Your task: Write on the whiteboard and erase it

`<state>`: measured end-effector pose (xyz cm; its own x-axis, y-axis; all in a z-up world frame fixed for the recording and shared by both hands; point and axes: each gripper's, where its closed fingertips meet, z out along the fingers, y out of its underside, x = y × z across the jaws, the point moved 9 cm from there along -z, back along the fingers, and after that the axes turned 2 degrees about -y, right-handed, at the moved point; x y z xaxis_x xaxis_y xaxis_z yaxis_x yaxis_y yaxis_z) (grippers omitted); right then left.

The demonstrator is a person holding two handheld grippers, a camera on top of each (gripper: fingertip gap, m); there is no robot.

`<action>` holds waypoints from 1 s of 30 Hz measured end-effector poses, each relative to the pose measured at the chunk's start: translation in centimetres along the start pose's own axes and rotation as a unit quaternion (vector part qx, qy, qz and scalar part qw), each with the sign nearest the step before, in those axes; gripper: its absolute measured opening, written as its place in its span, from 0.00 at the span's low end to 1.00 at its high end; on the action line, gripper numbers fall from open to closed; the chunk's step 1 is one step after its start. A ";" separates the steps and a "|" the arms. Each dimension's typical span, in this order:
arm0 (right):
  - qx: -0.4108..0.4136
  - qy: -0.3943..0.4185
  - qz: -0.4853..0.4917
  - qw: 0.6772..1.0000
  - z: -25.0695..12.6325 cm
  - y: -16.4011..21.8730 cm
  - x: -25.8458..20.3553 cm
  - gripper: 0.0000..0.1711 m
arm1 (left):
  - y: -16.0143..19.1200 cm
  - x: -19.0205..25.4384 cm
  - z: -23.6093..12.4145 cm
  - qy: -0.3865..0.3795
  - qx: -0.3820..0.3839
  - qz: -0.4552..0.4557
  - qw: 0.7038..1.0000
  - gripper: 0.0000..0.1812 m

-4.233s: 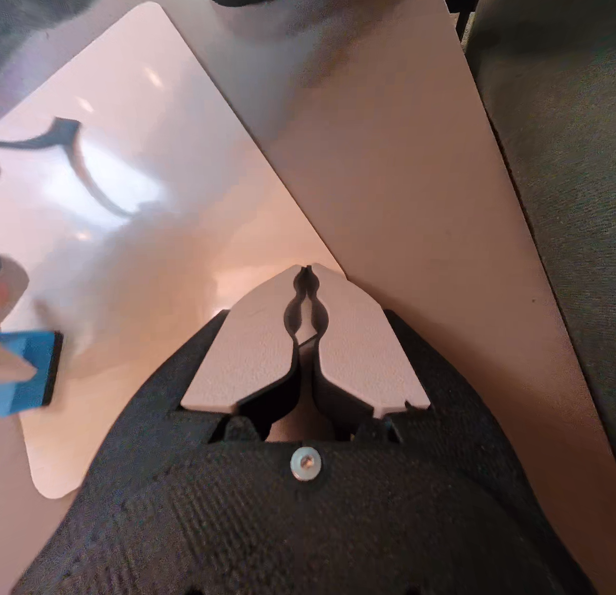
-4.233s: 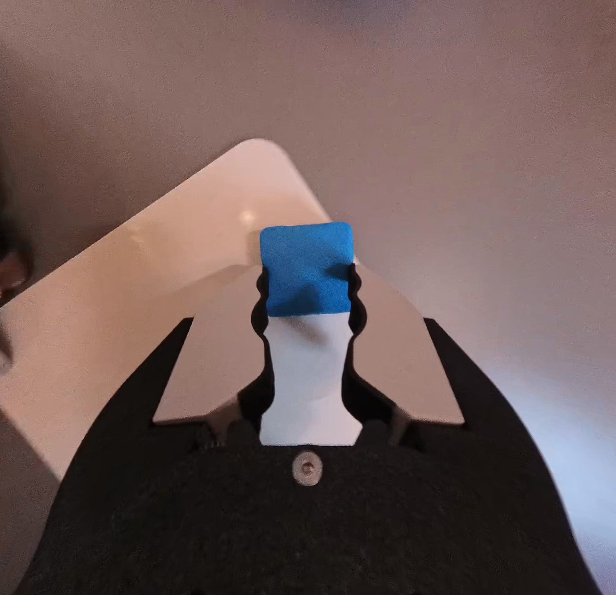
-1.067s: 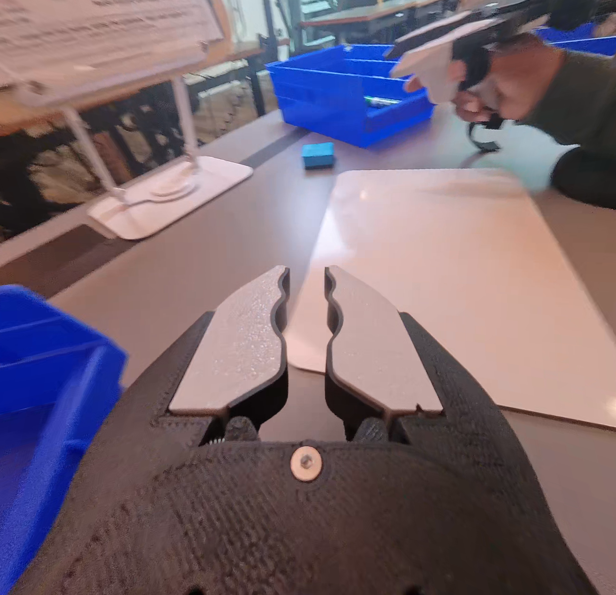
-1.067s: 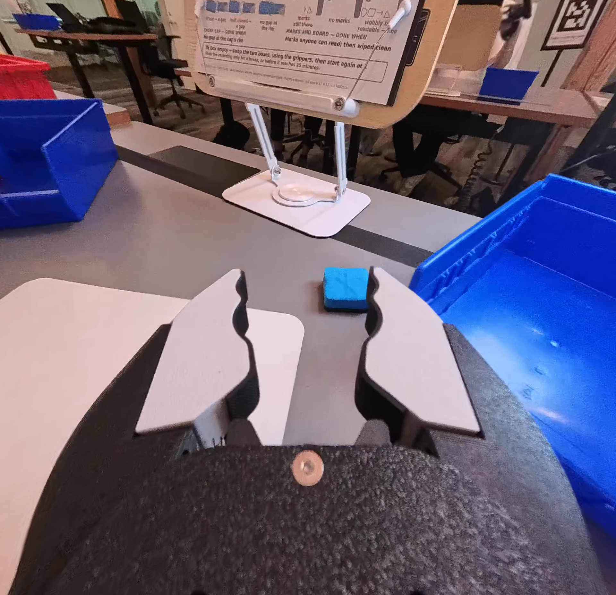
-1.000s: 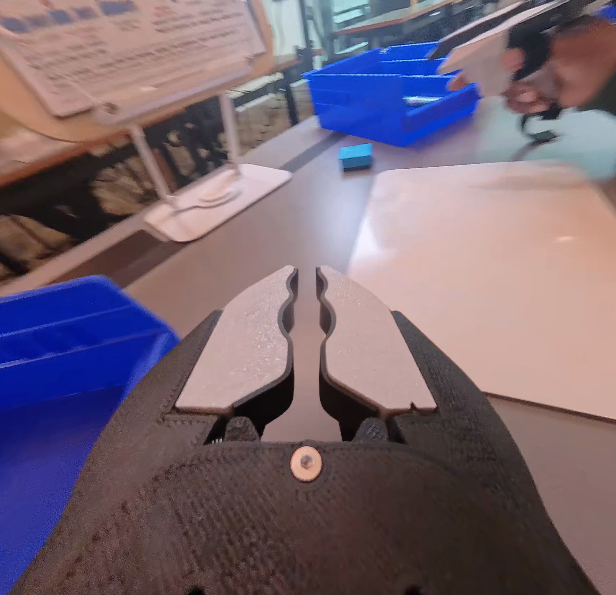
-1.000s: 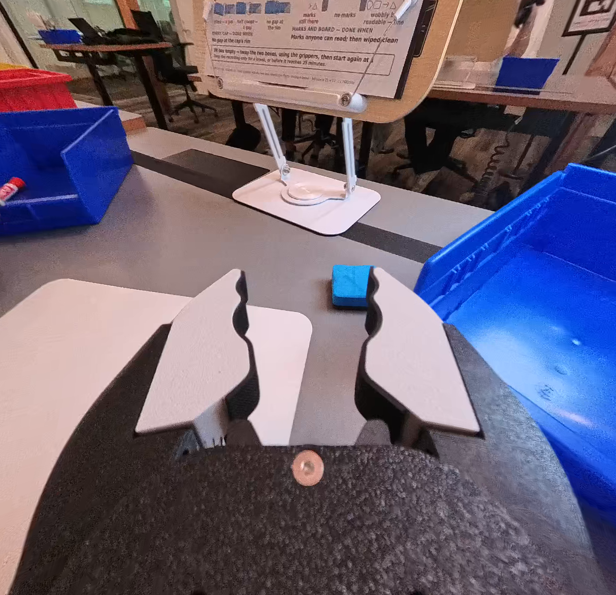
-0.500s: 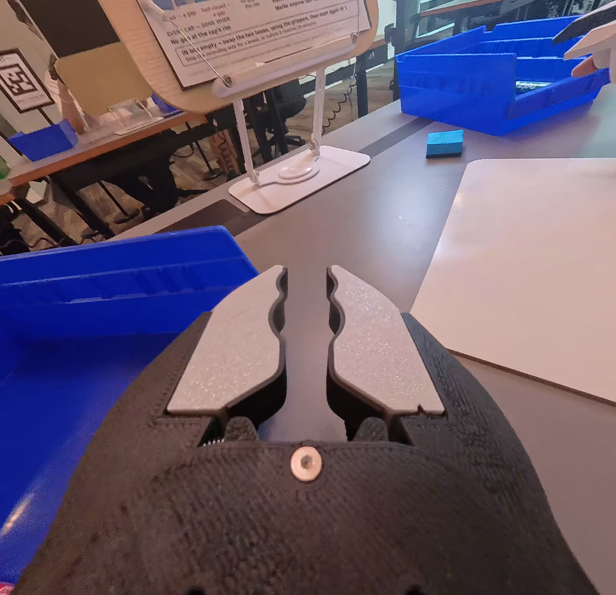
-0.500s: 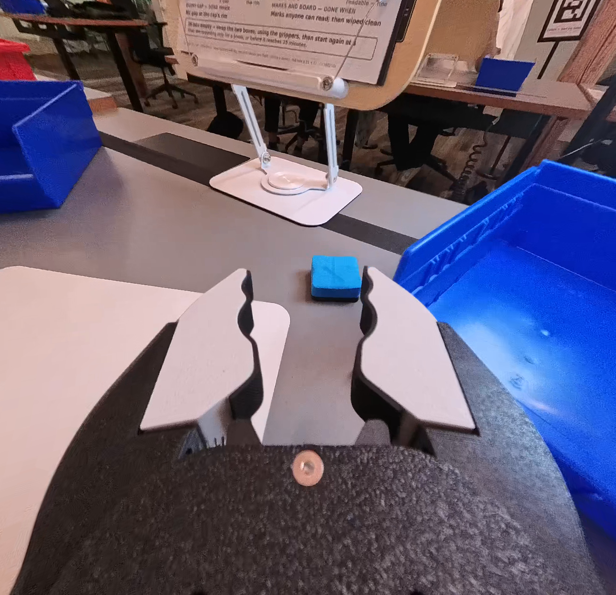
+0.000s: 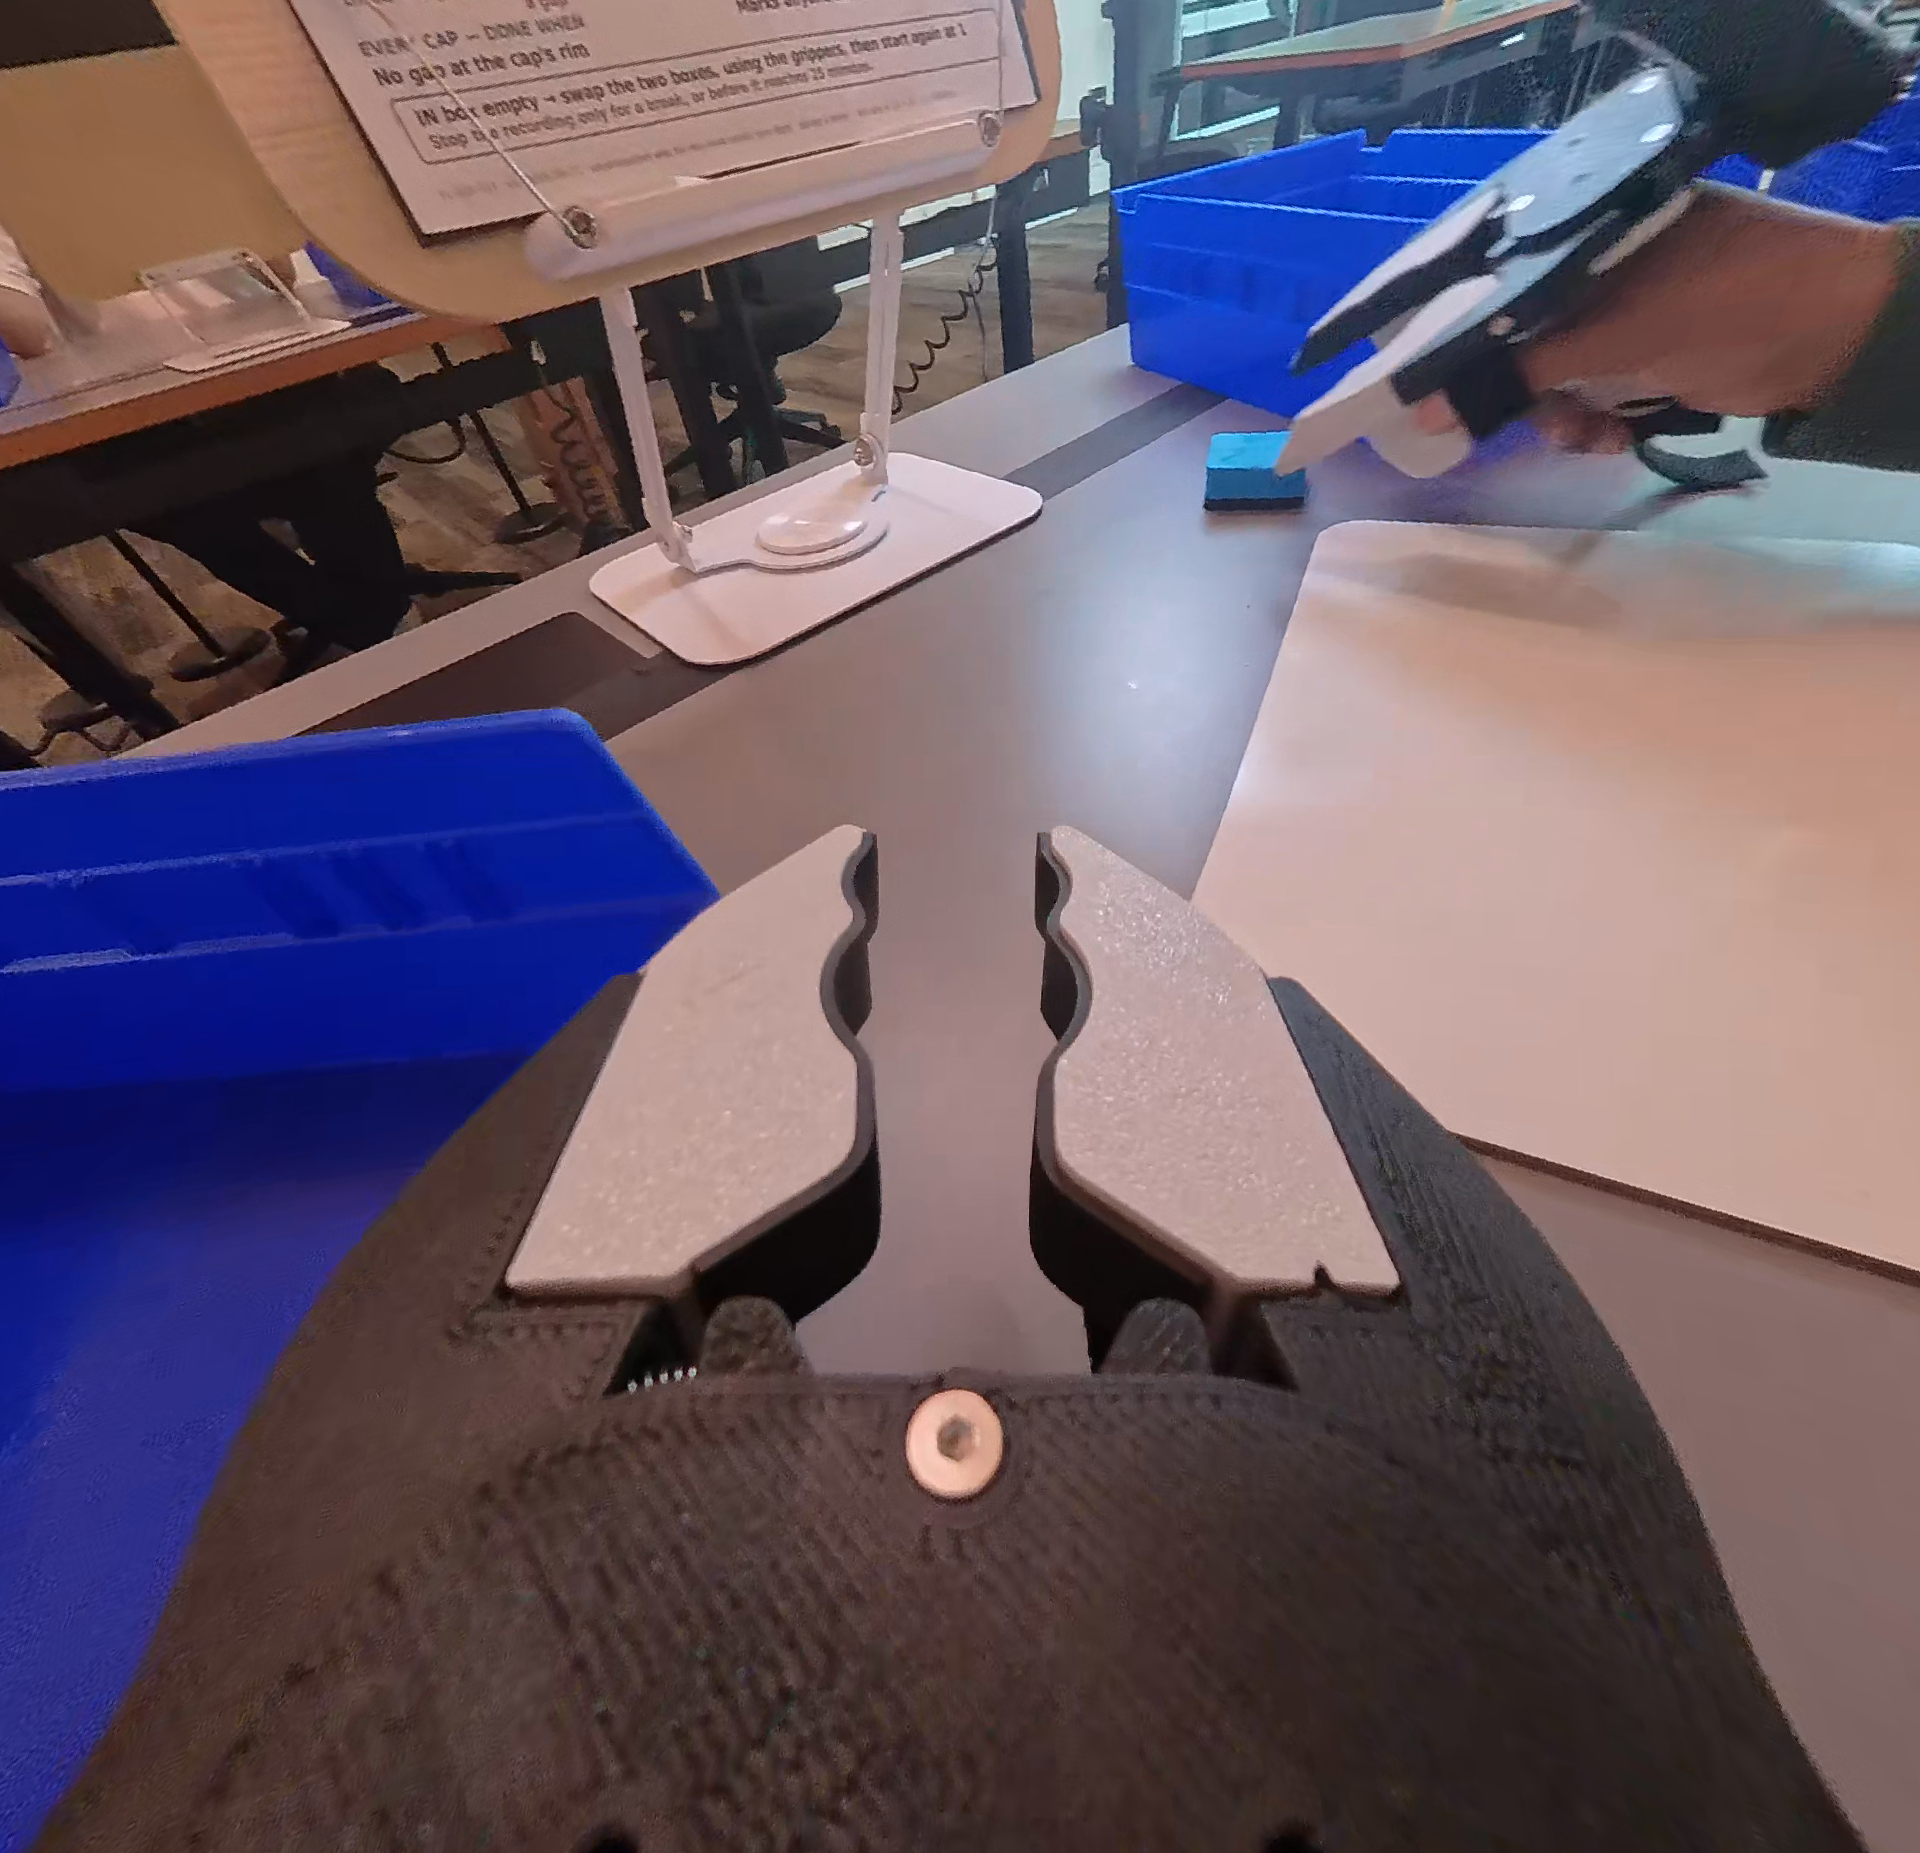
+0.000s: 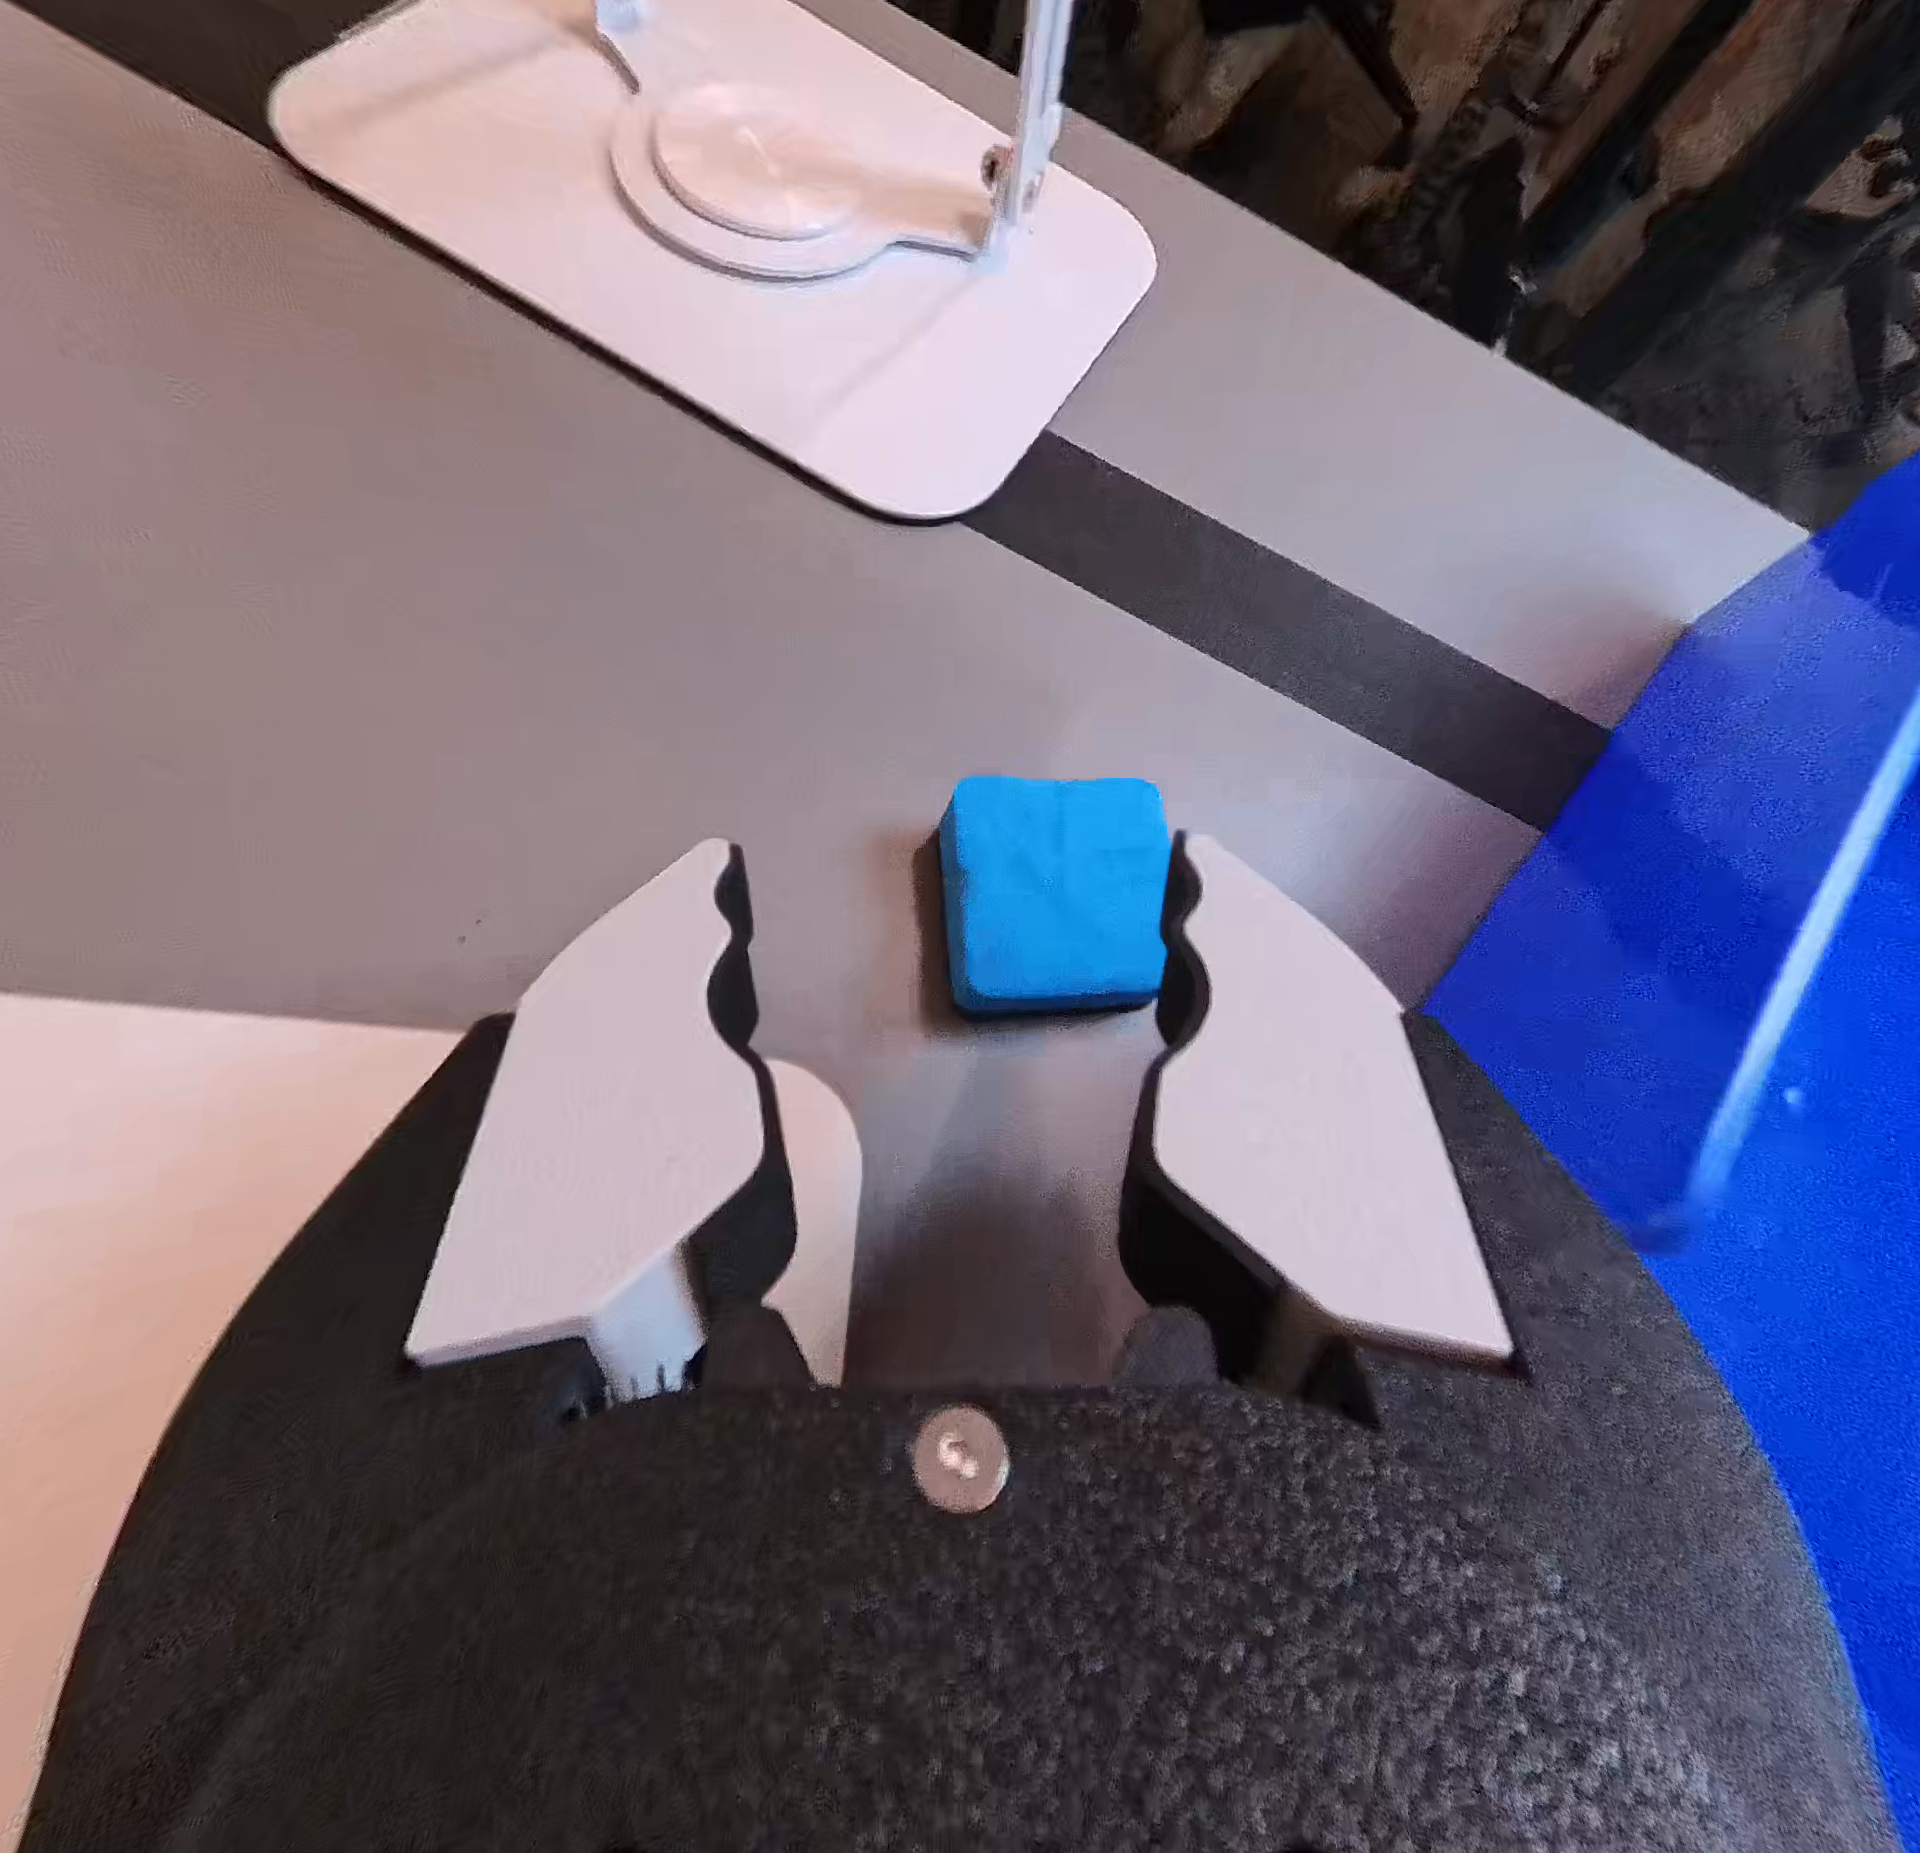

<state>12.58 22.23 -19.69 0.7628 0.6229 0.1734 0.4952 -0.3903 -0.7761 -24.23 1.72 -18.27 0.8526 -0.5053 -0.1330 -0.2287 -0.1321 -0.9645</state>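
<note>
Eraser [image 10: 1051,899] against right gripper's [image 10: 954,858] right finger [image 10: 1299,1097]

Our left gripper [image 9: 956,868] hovers low with fingers slightly parted; our right gripper [image 10: 956,868] tilts downward, fingers spread wide.

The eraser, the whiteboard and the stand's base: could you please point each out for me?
eraser [image 10: 1051,894]: right wrist view, middle of its blue top.
whiteboard [image 9: 1579,868]: left wrist view, bare white surface.
stand's base [image 9: 821,556]: left wrist view, flat white plate.

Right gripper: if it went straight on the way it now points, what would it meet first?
Probably the blue eraser, lying on the grey table just ahead of the open right gripper, nearer its right finger; depth is uncertain.
</note>
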 end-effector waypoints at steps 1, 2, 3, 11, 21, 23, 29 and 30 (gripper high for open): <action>-0.005 0.007 0.011 1.000 0.6 -0.4 0.3 0.45 | 0.0 0.2 0.0 0.004 0.000 0.000 1.000 0.16; -0.012 0.010 0.023 1.000 1.2 -0.6 0.6 0.44 | -0.1 0.3 0.0 0.009 -0.001 0.000 1.000 0.16; -0.021 0.009 0.032 0.999 1.7 -0.7 0.8 0.45 | -0.1 0.4 0.0 0.013 -0.004 0.001 1.000 0.16; -0.080 0.044 0.033 0.995 3.3 0.5 1.2 0.46 | 0.1 0.9 0.3 0.035 -0.014 0.002 0.999 0.16; -0.020 0.069 -0.011 0.997 1.7 -0.2 1.2 0.40 | 0.5 1.4 0.7 0.043 -0.047 0.019 0.998 0.15; 0.038 0.058 -0.029 0.997 -0.5 -1.4 0.5 0.41 | 0.0 0.9 0.3 0.026 -0.051 0.025 0.998 0.15; 0.135 -0.073 -0.011 0.988 -8.2 -1.9 -1.4 0.39 | -5.3 -6.5 -4.8 -0.078 -0.170 0.098 0.978 0.13; 0.144 -0.093 -0.002 0.985 -9.4 -1.4 -1.7 0.39 | -5.9 -8.1 -5.4 -0.068 -0.222 0.098 0.968 0.13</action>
<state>14.49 15.40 -13.20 0.6586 0.7479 0.0834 0.3392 -0.1961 -0.9200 -32.29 1.97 -10.31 0.8199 -0.4444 -0.3608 -0.5450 -0.4134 -0.7294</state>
